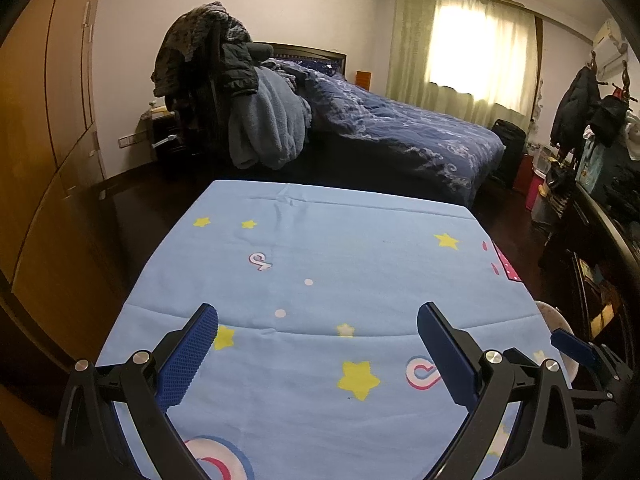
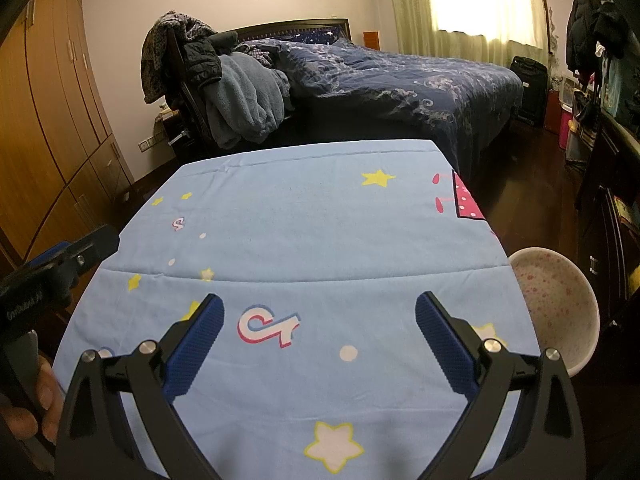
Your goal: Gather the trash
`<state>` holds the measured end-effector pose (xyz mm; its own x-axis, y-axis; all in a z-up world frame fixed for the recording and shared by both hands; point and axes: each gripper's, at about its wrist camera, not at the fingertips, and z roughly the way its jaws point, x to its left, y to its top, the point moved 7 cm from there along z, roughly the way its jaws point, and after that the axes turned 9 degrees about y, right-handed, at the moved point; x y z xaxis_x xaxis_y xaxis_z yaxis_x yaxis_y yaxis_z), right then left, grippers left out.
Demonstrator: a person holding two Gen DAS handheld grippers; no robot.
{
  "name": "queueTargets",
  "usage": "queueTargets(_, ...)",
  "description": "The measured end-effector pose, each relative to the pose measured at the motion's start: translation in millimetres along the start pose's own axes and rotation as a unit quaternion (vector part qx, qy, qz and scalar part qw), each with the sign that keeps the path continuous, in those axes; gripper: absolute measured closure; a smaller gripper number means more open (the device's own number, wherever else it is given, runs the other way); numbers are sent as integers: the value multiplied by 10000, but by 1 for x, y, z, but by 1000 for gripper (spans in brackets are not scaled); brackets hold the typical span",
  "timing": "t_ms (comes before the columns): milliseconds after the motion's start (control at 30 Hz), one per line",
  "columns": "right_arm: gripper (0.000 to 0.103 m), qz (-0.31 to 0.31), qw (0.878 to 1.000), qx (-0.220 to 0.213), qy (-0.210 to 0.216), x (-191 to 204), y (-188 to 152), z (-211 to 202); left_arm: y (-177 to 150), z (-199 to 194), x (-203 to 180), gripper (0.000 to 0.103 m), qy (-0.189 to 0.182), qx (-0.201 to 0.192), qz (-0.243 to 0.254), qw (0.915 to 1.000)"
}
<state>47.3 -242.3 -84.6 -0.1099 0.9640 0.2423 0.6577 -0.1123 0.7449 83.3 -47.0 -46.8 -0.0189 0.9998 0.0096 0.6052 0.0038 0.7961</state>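
You have daylight entering through the curtained window (image 1: 480,44), blown out to white glare in both views. The room is otherwise dim and warm-toned; the floor (image 2: 520,184) sits in deep shadow. Fisheye bending and dark vignetting mark the edges; focus is acceptable.

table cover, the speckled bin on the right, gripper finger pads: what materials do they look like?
Table cover: thin woven cloth, matte, with creases and fold lines.
Speckled bin: probably plastic, smooth white rim, pink-flecked inside.
Finger pads: likely rubber or textured plastic, blue, with a fine grid pattern.
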Motion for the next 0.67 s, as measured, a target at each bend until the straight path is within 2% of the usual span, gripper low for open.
queueTargets(233,6,-1,10000,-7,-20,0,0,-2,0,2,2,4,-145,85,-123,9998)
queueTargets(667,6,-1,10000,3,-18,0,0,-2,0,3,12,4,371,-82,-36,9993)
